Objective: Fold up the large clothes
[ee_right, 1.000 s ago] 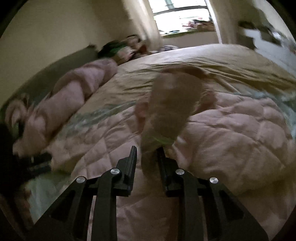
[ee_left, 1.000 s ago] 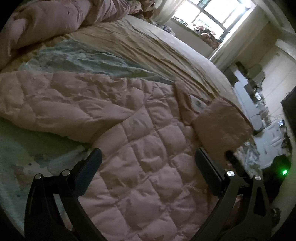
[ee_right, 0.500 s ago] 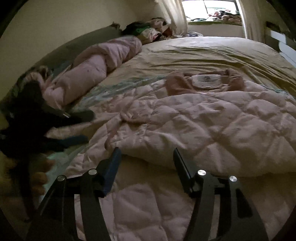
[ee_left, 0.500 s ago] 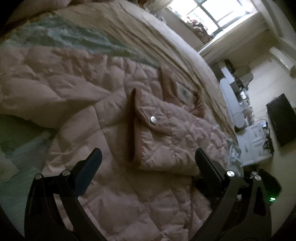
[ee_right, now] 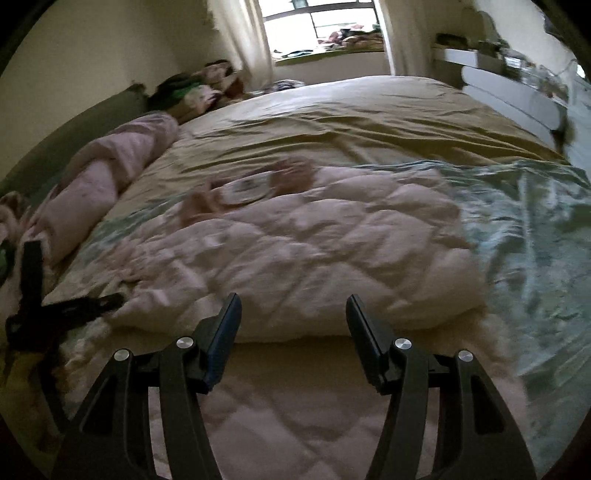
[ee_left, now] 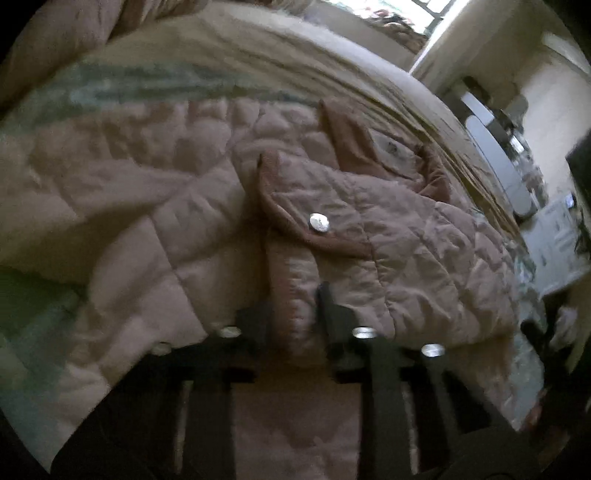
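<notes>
Left claw (ee_left: 293, 306), wide a second ago, now pinches the folded edge of the pink quilted jacket (ee_left: 369, 236). Right claw (ee_right: 293, 325) stands half-open, empty; only its view shows the window (ee_right: 325, 26).

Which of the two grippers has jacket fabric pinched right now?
The left gripper: its fingers are closed on the front edge of the pink quilted jacket, below the snap. The right gripper is open, nothing between its fingers, above the jacket.

Jacket (ee_right: 295, 251) lies on bed (ee_right: 369, 110), centre frame; rolled blanket (ee_right: 103, 177) at left; window (ee_right: 325, 26) behind, top.
</notes>
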Tool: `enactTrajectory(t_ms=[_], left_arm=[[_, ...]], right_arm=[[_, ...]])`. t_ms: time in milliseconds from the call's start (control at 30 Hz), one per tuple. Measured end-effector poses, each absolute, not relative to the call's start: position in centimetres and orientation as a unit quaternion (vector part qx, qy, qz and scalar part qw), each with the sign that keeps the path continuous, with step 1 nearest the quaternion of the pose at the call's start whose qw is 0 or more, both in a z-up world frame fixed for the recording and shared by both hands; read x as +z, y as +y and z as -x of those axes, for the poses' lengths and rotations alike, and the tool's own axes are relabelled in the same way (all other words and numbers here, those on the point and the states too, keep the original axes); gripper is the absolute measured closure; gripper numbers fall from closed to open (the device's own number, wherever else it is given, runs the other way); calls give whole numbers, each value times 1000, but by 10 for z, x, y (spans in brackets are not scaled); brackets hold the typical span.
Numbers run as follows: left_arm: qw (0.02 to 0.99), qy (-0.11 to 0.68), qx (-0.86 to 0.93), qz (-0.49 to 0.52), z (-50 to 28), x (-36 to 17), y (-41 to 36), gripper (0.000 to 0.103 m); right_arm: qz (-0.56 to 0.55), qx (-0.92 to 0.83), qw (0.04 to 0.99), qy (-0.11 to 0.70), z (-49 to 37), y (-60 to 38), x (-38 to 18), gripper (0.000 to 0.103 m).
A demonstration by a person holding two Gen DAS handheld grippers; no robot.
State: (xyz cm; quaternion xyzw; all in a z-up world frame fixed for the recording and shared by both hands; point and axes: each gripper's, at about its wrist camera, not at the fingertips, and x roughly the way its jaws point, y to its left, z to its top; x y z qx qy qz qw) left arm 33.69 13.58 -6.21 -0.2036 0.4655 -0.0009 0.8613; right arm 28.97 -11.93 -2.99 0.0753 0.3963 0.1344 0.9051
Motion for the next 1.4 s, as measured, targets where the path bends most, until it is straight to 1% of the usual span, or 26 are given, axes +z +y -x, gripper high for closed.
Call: enactTrajectory(t_ms=[33,200,367,467,633,700,767,833,900,967,1000,1067,1167,1233,1333,1367,1400], left_arm=[[865,460,-3,202,-335,-59,139,95],[888,439,17,133,-327,-37,145,95],[880,460,32,110,-331,-56,140,95],[873,474,34,114,-330,-70,144,93],[874,470,36,120,-328,-76,145,88],[881,456,52,114,-324,-66,146,82],[894,429,65,112,-318,-44,149,81],[904,409,66,102,-314,-23,147,76],[910,399,56,97,-314,-12,139,59],[911,399,33,94,-317,-9,125,50],[910,404,25,91,-320,-13,117,48],[903,424,14,72,-327,-29,102,47],[881,468,12,66,-332,-64,94,40],[879,471,3,73,-329,-80,96,39],[879,466,-4,96,-322,-79,102,38],[879,467,-4,101,-320,-76,104,36],[878,467,-5,105,-317,-72,105,32]], right_arm=[[-74,127,907,394,-292,-122,-29,45],[-58,88,915,390,-314,-133,-22,45],[-24,76,905,418,-342,-127,-36,45],[-8,65,893,445,-355,-124,-50,45],[-11,56,873,484,-368,-127,-82,43],[9,50,873,486,-369,-122,-89,43],[9,46,876,480,-364,-120,-83,43],[-9,61,888,457,-353,-120,-69,42],[-16,81,898,433,-338,-115,-56,42],[-22,99,896,431,-331,-110,-53,40],[-27,108,893,436,-328,-107,-54,38],[-35,121,882,453,-328,-104,-60,38],[-18,107,872,478,-334,-100,-75,38],[-17,102,864,492,-337,-99,-88,38],[19,90,867,489,-336,-89,-91,36],[28,86,869,486,-333,-85,-89,36],[28,87,870,484,-331,-85,-86,33]])
